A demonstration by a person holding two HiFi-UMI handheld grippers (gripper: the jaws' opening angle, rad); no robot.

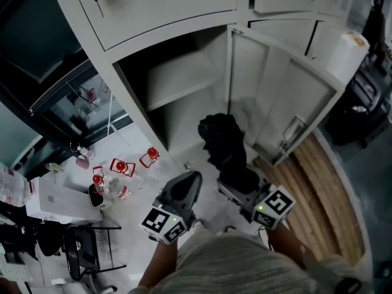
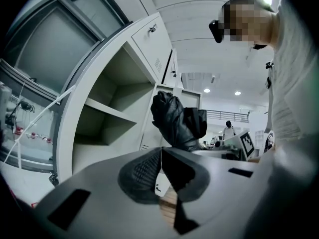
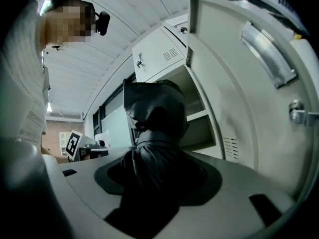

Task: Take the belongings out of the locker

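A crumpled black bundle (image 1: 223, 141) hangs just outside the open locker compartment (image 1: 184, 90), with my right gripper (image 1: 236, 177) shut on its lower part. In the right gripper view the bundle (image 3: 154, 108) fills the space between the jaws of the right gripper (image 3: 152, 176) and rises above them. My left gripper (image 1: 185, 185) is beside it on the left, apart from it, jaws together and holding nothing. In the left gripper view the left gripper (image 2: 160, 169) has its pads meeting, with the bundle (image 2: 174, 117) beyond. The compartment's shelf (image 1: 180, 78) and floor look bare.
The locker door (image 1: 269, 97) stands open to the right of the bundle. Wooden slats (image 1: 318, 188) lie at the lower right. Small red-capped items (image 1: 122, 167) sit on the white surface to the left, and a black chair (image 1: 82, 250) is at the lower left.
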